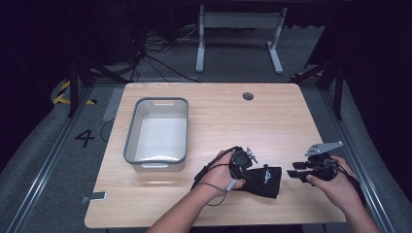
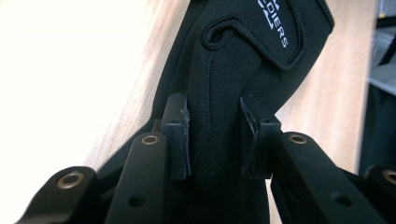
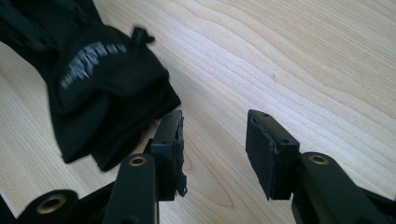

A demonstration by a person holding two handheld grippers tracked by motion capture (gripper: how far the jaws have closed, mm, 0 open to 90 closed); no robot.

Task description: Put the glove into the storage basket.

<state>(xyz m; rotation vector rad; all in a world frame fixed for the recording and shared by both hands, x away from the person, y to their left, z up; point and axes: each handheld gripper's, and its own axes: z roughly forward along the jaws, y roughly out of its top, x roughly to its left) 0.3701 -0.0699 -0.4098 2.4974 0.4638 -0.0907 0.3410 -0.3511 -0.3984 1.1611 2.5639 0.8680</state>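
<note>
At the lower centre of the high view, the left tool point(image 1: 241, 167) sits on the black glove point(image 1: 265, 180) on the counter point(image 1: 218, 116), the grey bin point(image 1: 156, 130) at centre left empty. In the left gripper view its jaws pinch the glove point(image 2: 219, 116), so only carrying remains, likely. In the right gripper view the right tool point(image 3: 212, 149) gapes, holding nothing, with the glove point(image 3: 93, 93) at upper left.

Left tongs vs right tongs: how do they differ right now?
The left tongs pinch a fold of the black fabric glove with white lettering; the right tongs stand open with only bare light wooden table between the pads. The left sit on the glove, the right just beside its edge. Both share black padded jaws.
</note>
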